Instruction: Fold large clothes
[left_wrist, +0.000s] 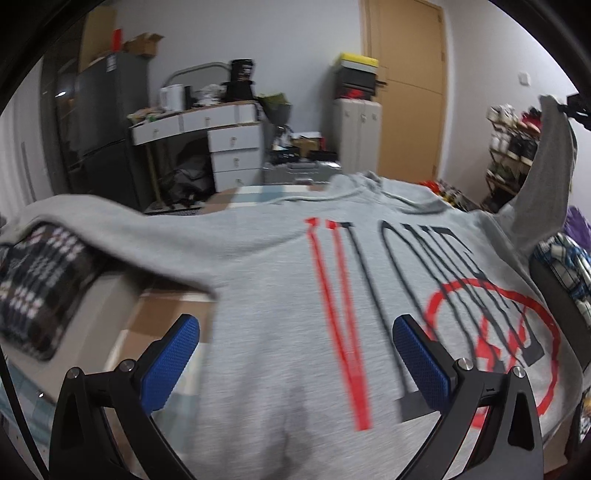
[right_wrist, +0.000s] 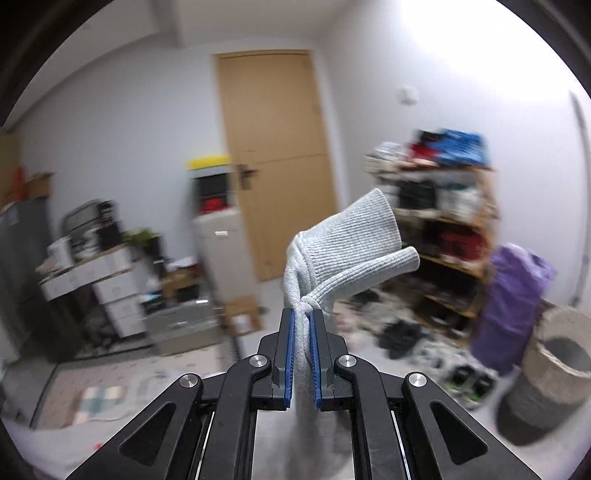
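Grey sweatshirt (left_wrist: 280, 295) spread on bed, sleeve (left_wrist: 550, 177) lifted at two o'clock. Right gripper (right_wrist: 303, 317) pinched tight on ribbed cuff (right_wrist: 354, 240). Left gripper (left_wrist: 295, 332) wide open, empty. Soft, floppy, light; take seams and cuffs.

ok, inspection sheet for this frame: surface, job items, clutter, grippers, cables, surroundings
Surface: checked bedding, mostly covered.
Job's things: grey sweatshirt spread flat, red and black print up; its sleeve lifted at right, ribbed cuff bunched.
Clutter: dark patterned garment at left, plaid cloth at right.
Grippers: left gripper open above the sweatshirt; right gripper shut on the sleeve just behind the cuff.
Cables: nothing seen.
Surroundings: white desk, wooden door, loaded shelf, woven basket.
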